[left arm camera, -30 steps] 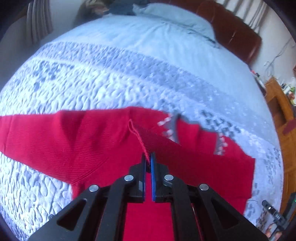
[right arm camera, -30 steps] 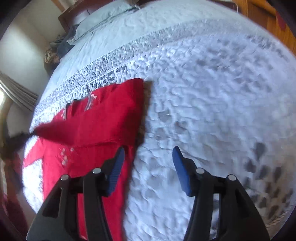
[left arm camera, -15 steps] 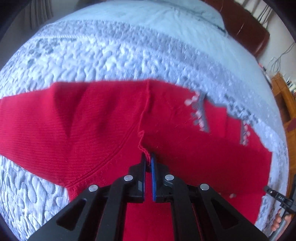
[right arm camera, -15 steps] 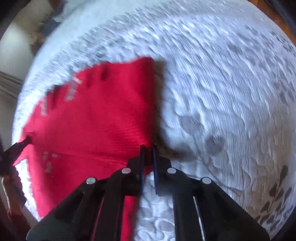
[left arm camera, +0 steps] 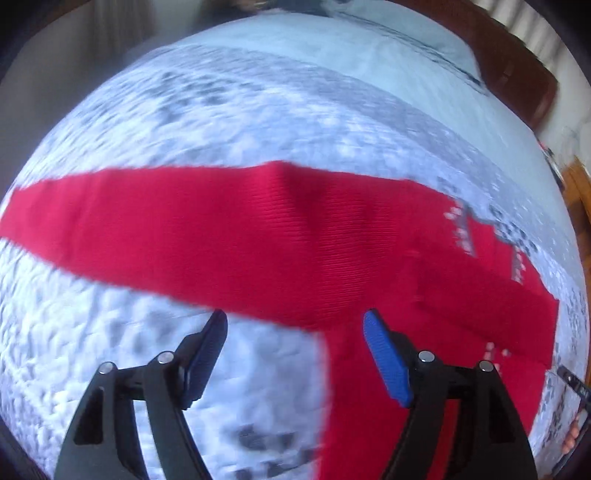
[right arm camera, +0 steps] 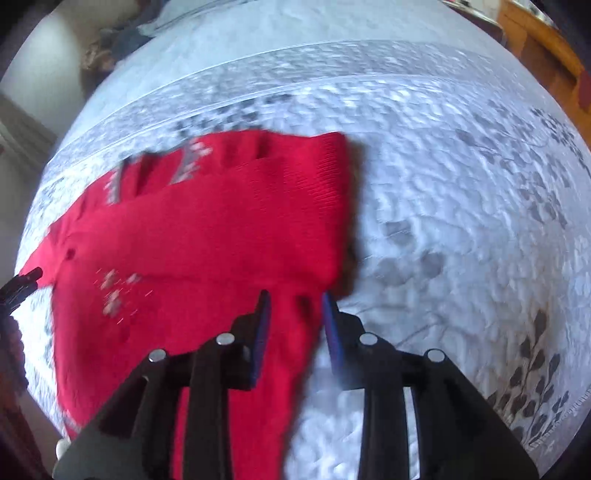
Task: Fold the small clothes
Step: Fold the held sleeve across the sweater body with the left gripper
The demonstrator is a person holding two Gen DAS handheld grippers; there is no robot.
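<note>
A small red knit sweater point(left arm camera: 332, 251) lies on the quilted bed point(left arm camera: 221, 122). One sleeve stretches out to the left; the other side is folded over the body. My left gripper point(left arm camera: 295, 332) is open and empty, just above the sweater's armpit edge. In the right wrist view the sweater point(right arm camera: 221, 229) lies left of centre with a folded edge on its right. My right gripper point(right arm camera: 295, 302) is open a little, its jaws straddling the sweater's right edge without gripping it.
The white-grey quilt point(right arm camera: 461, 221) spreads to the right. A pillow point(left arm camera: 388, 33) and a brown headboard point(left arm camera: 517, 74) are at the far end. Wooden furniture point(right arm camera: 546, 48) stands beside the bed. The other gripper's tip point(right arm camera: 22, 284) shows at the left edge.
My left gripper has let go of the sweater fold and opened wide, shifting left. My right gripper had shut on the sweater's edge and has now opened slightly.
</note>
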